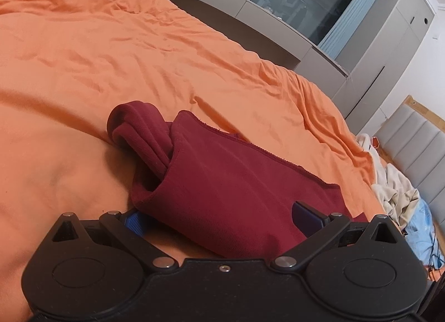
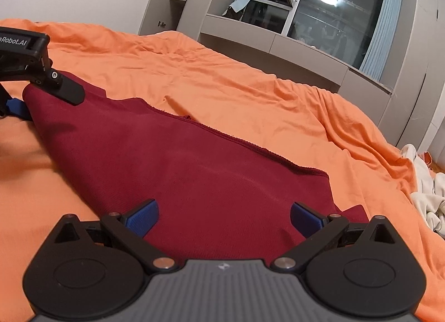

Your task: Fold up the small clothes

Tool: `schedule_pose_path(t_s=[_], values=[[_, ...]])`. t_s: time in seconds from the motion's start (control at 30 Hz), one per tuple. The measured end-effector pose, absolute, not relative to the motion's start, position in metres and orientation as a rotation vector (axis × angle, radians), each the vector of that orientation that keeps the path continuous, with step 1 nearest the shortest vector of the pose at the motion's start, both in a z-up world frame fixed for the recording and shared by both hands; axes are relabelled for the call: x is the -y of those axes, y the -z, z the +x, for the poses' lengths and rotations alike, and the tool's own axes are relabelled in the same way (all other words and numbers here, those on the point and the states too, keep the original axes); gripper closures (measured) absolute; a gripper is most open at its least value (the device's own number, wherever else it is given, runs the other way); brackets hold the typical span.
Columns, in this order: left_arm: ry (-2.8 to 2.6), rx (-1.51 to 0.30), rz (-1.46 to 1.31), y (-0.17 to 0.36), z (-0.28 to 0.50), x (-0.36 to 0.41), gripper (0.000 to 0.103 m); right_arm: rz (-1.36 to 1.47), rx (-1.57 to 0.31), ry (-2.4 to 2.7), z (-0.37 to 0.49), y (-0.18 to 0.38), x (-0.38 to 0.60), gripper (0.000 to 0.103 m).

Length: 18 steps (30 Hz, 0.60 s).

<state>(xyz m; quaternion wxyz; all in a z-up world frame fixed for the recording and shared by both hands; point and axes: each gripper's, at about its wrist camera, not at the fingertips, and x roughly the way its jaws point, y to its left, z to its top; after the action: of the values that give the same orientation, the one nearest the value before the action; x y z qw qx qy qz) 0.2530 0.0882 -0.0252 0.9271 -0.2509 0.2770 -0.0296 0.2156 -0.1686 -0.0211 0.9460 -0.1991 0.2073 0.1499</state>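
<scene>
1. Two grippers are working at one dark red garment (image 2: 194, 171), which is lying on an orange sheet (image 2: 250, 85).
2. The left gripper (image 1: 219, 217) is standing with its jaws spread wide, grasping nothing; the garment's near edge is lying between its blue pads (image 1: 306, 217) and draping over the left one.
3. Ahead of the left gripper and to its left, a rolled, bunched part of the garment (image 1: 139, 133) is poking out from under the flat layer.
4. The right gripper (image 2: 222, 217) is likewise standing released, its blue pads (image 2: 141, 219) set apart with the garment's near edge lying between them.
5. In the right wrist view, the left gripper (image 2: 16, 99) is showing at far left, at the garment's far corner.
6. Well off to the right of both grippers, a pile of pale clothes (image 1: 397, 191) is lying at the sheet's edge.
</scene>
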Motion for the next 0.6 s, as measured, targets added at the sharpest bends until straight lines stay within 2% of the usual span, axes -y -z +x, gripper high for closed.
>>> schedule_pose_path(t_s=[0.6], values=[[0.046,-0.567,-0.463,0.0259,0.2525,-0.0796,0.001,-0.387,-0.38,-0.321,0.2135,0.0128,0.1628,0.0]])
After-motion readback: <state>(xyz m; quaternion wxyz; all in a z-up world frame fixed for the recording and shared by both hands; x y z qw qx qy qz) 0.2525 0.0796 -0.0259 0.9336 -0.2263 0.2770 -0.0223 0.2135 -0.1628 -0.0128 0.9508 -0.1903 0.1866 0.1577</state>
